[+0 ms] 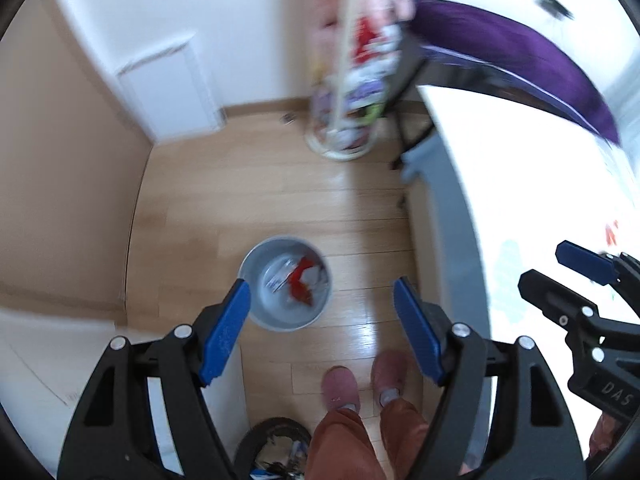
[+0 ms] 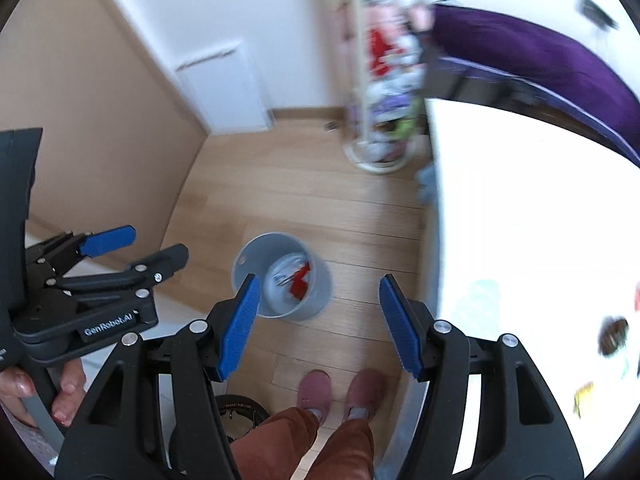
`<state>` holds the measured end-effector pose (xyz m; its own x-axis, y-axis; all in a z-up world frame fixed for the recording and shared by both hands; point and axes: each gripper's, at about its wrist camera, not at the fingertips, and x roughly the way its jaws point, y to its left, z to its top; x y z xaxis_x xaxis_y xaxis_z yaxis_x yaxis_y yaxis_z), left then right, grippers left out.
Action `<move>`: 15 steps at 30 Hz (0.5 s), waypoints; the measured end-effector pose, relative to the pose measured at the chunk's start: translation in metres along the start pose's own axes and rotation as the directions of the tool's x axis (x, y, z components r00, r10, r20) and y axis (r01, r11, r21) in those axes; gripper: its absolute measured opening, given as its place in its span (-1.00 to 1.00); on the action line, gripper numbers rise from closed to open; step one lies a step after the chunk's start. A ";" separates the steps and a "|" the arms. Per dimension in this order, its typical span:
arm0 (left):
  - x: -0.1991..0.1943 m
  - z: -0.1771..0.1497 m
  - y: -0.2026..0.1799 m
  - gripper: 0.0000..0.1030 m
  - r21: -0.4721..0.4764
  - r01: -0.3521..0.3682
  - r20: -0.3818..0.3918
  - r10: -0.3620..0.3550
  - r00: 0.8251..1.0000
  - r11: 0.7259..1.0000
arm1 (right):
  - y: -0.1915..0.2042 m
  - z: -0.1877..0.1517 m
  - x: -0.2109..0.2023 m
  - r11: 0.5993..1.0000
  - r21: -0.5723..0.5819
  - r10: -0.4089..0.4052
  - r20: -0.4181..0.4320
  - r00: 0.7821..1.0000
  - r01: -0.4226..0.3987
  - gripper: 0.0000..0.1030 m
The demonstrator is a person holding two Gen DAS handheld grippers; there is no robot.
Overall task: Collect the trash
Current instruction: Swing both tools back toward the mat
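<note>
1. Below both pairs of tongs, a grey bin (image 1: 286,282) is standing on the wooden floor (image 1: 280,200), already holding red and white scraps of trash (image 1: 300,280).

2. Left tongs (image 1: 322,312) are hanging wide open and gripping nothing, the bin showing between and just beyond their blue pads (image 1: 228,332).

3. Right tongs (image 2: 320,320) are likewise standing open and empty, with the bin (image 2: 280,276) framed between their tips.

4. Judging by the empty jaws over a part-filled bin, a drop looks finished and the collecting is turning toward the next piece.

5. To the right of the right tongs, a white counter (image 2: 520,220) is carrying several small blurred items, among them a dark lump (image 2: 614,336) and a yellow scrap (image 2: 582,396); these look like the likeliest remaining trash, though the blur is hiding what they are.

6. Reaching them is calling for a swing to the right over the counter edge, tongs kept open until a piece sits between the pads.

7. Both tools are pointing steeply downward, side by side, with a person's hand (image 2: 40,396) showing on the left tool's handle.

8. Behind the tongs, the person's pink slippers (image 1: 362,380) and rust trousers are standing just short of the bin.
</note>
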<state>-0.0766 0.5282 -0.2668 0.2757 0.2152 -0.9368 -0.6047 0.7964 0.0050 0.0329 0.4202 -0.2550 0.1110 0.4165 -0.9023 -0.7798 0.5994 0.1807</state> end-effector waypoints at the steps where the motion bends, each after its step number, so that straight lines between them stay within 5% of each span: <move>1: -0.007 0.002 -0.011 0.43 0.040 0.010 0.010 -0.010 1.000 0.999 | -0.009 -0.004 -0.014 0.999 0.031 -0.022 0.012 1.000 0.021 0.16; 7: -0.053 0.016 -0.097 0.43 0.273 0.118 0.052 -0.137 0.989 0.955 | -0.071 -0.047 -0.102 0.956 0.248 -0.181 0.076 0.980 0.158 0.17; 15: -0.103 0.003 -0.236 0.44 0.555 0.214 0.041 -0.284 0.958 0.804 | -0.165 -0.135 -0.204 0.790 0.539 -0.393 0.079 0.916 0.292 0.18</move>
<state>0.0405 0.3198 -0.1708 0.4667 0.0033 -0.8844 -0.0124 0.9999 -0.0028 0.0556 0.1443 -0.1539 0.4567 0.2003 -0.8668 -0.2517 0.9636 0.0901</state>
